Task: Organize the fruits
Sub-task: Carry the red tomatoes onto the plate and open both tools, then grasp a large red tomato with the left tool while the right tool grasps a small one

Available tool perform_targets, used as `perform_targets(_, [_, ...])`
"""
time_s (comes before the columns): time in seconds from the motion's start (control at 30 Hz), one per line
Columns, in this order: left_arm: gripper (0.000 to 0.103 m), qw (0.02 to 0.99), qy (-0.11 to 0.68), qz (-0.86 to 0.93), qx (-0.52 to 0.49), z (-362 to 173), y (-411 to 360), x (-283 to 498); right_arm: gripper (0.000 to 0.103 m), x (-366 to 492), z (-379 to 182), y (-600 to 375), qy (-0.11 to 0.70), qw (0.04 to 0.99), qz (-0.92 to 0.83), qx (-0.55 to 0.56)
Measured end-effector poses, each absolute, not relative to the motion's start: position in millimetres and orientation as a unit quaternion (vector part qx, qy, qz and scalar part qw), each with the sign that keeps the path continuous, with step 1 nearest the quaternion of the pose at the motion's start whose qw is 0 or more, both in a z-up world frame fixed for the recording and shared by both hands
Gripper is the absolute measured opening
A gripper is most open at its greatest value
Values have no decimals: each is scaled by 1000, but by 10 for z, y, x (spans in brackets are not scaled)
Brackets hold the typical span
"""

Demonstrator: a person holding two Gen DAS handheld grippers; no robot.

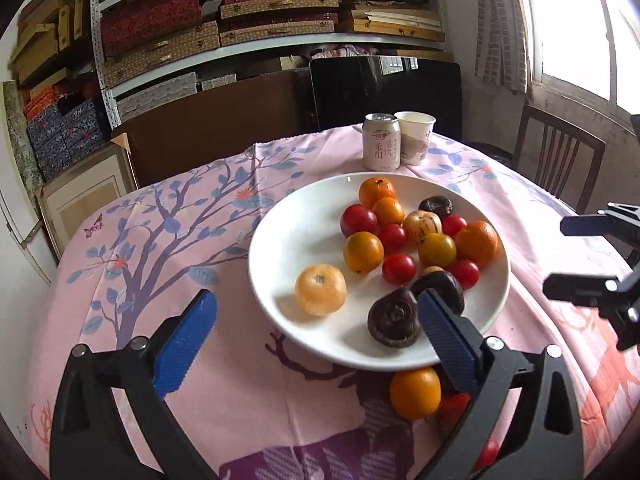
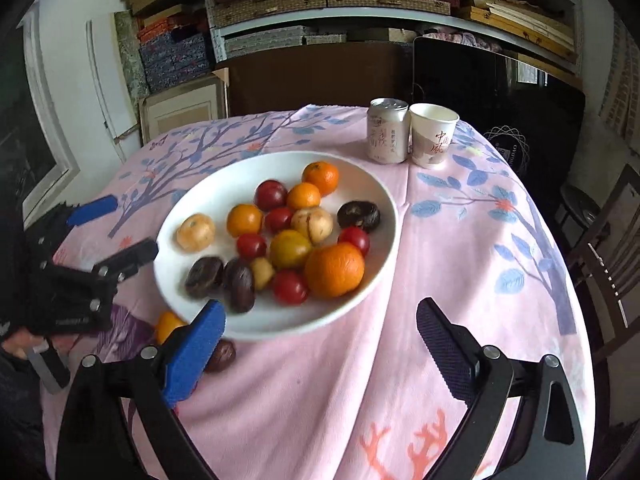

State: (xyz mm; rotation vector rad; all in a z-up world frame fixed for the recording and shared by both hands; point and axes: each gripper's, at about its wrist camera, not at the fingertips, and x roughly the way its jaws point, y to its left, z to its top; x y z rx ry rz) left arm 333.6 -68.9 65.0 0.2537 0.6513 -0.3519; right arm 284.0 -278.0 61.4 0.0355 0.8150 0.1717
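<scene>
White plate (image 1: 280, 256) piled with fruits (image 1: 400, 236). Left gripper (image 1: 316, 320) held spread wide, nothing pinched. Right gripper (image 2: 320, 328) held spread wide, empty, near plate.

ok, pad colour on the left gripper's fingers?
Blue ribbed pads on black arms, clearest in the left wrist view.
</scene>
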Motion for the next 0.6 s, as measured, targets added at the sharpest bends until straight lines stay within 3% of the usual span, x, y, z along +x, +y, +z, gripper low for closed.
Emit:
perform_targets(0.27, [98,909,364,-165,121,438,-549,2947,97,2159,382,-2092,409,902,137,-25])
perform_targets(0.6, [99,899,376,-144,174,185,-776,2722,97,2081,141,-1700,412,898,125,-91])
